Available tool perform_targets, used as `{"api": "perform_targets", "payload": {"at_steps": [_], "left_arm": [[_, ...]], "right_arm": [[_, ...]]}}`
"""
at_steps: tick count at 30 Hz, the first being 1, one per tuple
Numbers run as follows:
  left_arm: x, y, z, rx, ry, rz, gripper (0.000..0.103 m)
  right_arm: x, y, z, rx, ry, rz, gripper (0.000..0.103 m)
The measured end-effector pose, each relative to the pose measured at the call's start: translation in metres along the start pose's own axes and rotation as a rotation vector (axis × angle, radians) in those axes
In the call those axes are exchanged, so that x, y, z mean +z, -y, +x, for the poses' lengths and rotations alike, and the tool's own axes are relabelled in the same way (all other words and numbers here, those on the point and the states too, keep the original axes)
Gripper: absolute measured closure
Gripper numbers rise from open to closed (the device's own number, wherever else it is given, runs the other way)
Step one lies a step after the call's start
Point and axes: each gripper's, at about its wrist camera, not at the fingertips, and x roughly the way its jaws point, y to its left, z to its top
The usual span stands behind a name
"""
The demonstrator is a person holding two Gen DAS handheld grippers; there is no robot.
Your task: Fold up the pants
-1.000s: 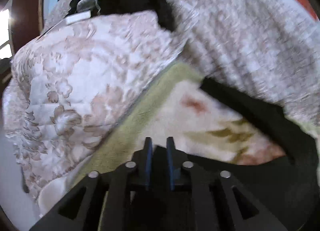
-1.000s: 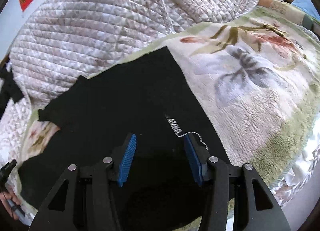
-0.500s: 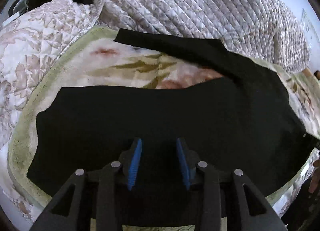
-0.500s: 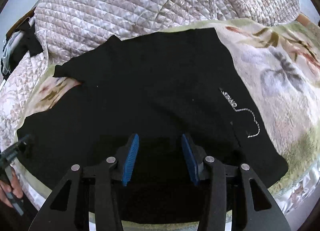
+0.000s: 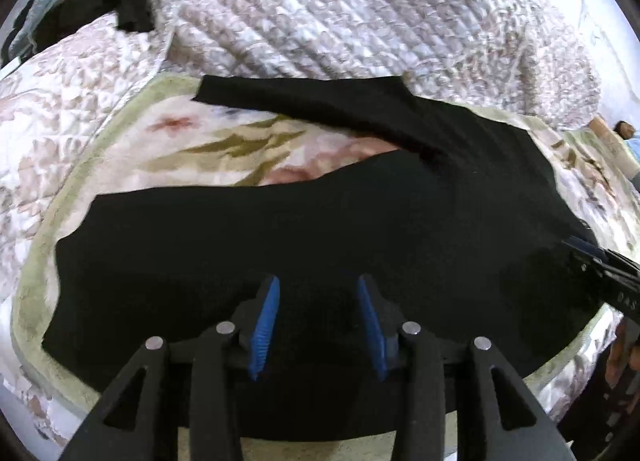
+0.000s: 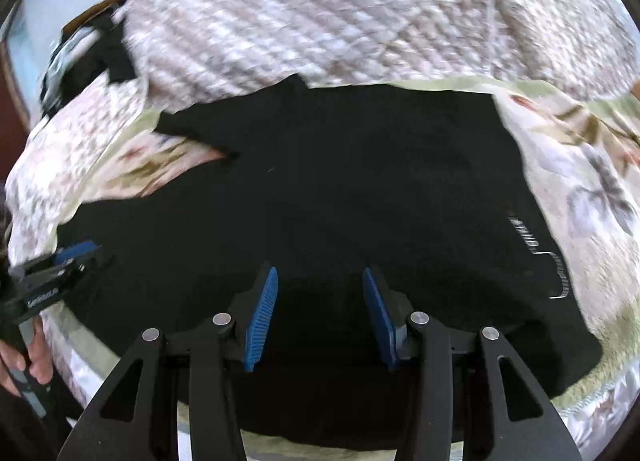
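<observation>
One pair of black pants (image 5: 320, 229) lies spread on a flowered blanket (image 5: 192, 141) on the bed, its two legs apart toward the left. Two tools hang over it. The left tool (image 5: 318, 317) has just been opening, with nothing gripped. The right tool (image 6: 320, 313) stands partly open, empty too. One quilt (image 5: 360, 9) lies behind.
</observation>
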Motion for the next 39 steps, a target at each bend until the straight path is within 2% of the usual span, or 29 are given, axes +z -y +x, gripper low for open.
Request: {"api": "perform_targets", "payload": {"at_steps": [2, 5, 8, 10, 13, 17, 18, 19, 22, 26, 27, 31, 33, 35, 37, 39], "left_arm": [[-0.001, -0.016, -0.005, 0.064, 0.018, -0.038, 0.06], [-0.005, -0.056, -0.022, 0.159, 0.061, -0.154, 0.06], [-0.015, -0.105, -0.039, 0.277, 0.096, -0.295, 0.05], [-0.026, -0.129, -0.043, 0.313, 0.084, -0.367, 0.045], [-0.041, -0.145, -0.036, 0.322, 0.028, -0.398, 0.045], [-0.045, -0.141, -0.028, 0.346, 0.024, -0.355, 0.046], [-0.045, -0.139, -0.029, 0.349, 0.025, -0.348, 0.062], [-0.045, -0.136, -0.029, 0.349, 0.024, -0.338, 0.086], [-0.041, -0.133, -0.036, 0.336, 0.022, -0.338, 0.093], [-0.04, -0.137, -0.045, 0.333, 0.024, -0.365, 0.092], [-0.04, -0.138, -0.045, 0.349, 0.014, -0.375, 0.088], [-0.037, -0.14, -0.048, 0.409, 0.005, -0.403, 0.088], [-0.033, -0.136, -0.054, 0.384, 0.023, -0.396, 0.086], [-0.024, -0.126, -0.056, 0.346, 0.045, -0.362, 0.08], [-0.016, -0.115, -0.055, 0.286, 0.052, -0.333, 0.064], [-0.006, -0.1, -0.049, 0.235, 0.049, -0.286, 0.058]], "right_arm": [[-0.003, 0.0, 0.003, -0.003, -0.019, -0.001, 0.058], [-0.003, 0.006, 0.003, 0.014, -0.032, 0.038, 0.058], [-0.003, 0.008, 0.003, 0.02, -0.037, 0.054, 0.058], [-0.002, 0.006, 0.004, 0.021, -0.041, 0.045, 0.058], [-0.002, 0.002, 0.004, 0.028, -0.04, 0.04, 0.058], [0.0, -0.001, 0.005, 0.034, -0.044, 0.035, 0.058], [-0.001, -0.002, 0.005, 0.032, -0.047, 0.031, 0.058], [-0.001, -0.001, 0.005, 0.031, -0.048, 0.03, 0.058], [-0.001, 0.0, 0.004, 0.032, -0.048, 0.041, 0.058], [0.001, 0.002, 0.001, 0.038, -0.035, 0.053, 0.058], [0.001, 0.003, 0.001, 0.037, -0.035, 0.053, 0.058], [0.001, 0.007, 0.002, 0.011, -0.056, 0.072, 0.058], [0.001, 0.011, -0.001, 0.002, -0.047, 0.085, 0.058], [0.002, 0.014, -0.003, -0.003, -0.038, 0.094, 0.058], [0.003, 0.015, -0.003, 0.007, -0.042, 0.106, 0.058], [0.005, 0.013, -0.004, 0.021, -0.047, 0.102, 0.057]]}}
